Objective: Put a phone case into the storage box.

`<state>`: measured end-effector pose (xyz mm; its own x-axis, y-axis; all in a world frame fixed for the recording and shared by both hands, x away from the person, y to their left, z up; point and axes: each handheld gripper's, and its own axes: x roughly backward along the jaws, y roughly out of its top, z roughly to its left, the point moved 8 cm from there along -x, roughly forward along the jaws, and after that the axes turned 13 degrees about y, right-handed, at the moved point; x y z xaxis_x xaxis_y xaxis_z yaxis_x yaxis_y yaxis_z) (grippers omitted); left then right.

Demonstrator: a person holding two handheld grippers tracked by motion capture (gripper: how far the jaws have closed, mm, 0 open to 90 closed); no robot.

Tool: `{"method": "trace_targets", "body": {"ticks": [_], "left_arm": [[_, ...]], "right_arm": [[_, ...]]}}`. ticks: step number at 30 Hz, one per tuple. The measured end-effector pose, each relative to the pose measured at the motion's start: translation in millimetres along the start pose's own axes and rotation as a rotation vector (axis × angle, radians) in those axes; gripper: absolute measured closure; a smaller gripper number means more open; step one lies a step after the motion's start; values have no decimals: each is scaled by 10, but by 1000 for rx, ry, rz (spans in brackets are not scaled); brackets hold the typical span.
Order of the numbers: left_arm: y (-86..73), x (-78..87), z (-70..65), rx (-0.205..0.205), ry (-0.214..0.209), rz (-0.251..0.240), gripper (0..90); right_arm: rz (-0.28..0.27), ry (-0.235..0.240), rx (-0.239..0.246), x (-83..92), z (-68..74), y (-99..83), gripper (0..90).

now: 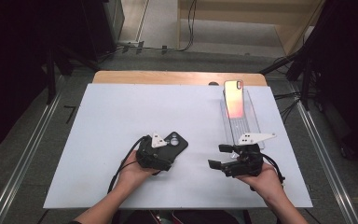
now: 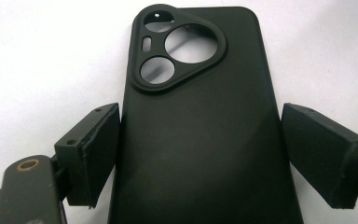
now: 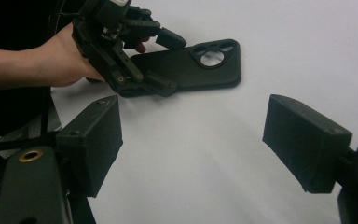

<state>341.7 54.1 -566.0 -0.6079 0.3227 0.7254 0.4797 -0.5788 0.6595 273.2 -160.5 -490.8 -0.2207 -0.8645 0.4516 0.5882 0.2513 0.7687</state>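
Observation:
A black phone case [image 2: 200, 121] lies flat on the white table top [image 1: 107, 121], back up, its camera cutout pointing away from my left gripper [image 2: 200, 154]. The left jaws stand on either side of the case's near half. The left pad sits against one edge, and a thin gap shows at the right pad [image 2: 317, 149]. From above, the left gripper [image 1: 168, 149] covers the near end of the case [image 1: 176, 141]. My right gripper [image 1: 218, 156] hovers open over bare table, nothing between its jaws. In its own view, the right gripper [image 3: 191, 140] faces the left gripper [image 3: 165, 63] and the case [image 3: 200, 65].
A phone with a pink-orange back [image 1: 234, 99] leans on a clear stand [image 1: 247, 126] at the back right, just beyond the right gripper. The table's wooden far edge [image 1: 177, 77] shows behind the white top. Dark equipment and cables surround the table.

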Motion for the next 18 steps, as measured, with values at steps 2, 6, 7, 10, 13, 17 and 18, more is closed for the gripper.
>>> {"method": "trace_targets", "body": {"ticks": [2, 6, 7, 10, 13, 17, 18], "left_arm": [[31, 27, 19, 27, -11, -6, 149], [133, 135, 66, 80, -55, -16, 149], [162, 173, 83, 85, -58, -23, 149], [250, 275, 120, 134, -80, -57, 149], [304, 361, 151, 154, -83, -70, 149], [360, 455, 161, 183, -82, -89, 149], [367, 472, 159, 178, -79, -93, 149]], "right_arm": [[-3, 1, -2, -4, 11, 12, 179], [-9, 0, -2, -4, 34, 38, 179], [-10, 2, -4, -5, 40, 44, 179], [-13, 10, -6, -16, 66, 61, 179], [-16, 11, -14, -23, 77, 74, 179], [-19, 9, -18, -37, 90, 97, 179], [-19, 10, -18, -40, 95, 102, 179]]}}
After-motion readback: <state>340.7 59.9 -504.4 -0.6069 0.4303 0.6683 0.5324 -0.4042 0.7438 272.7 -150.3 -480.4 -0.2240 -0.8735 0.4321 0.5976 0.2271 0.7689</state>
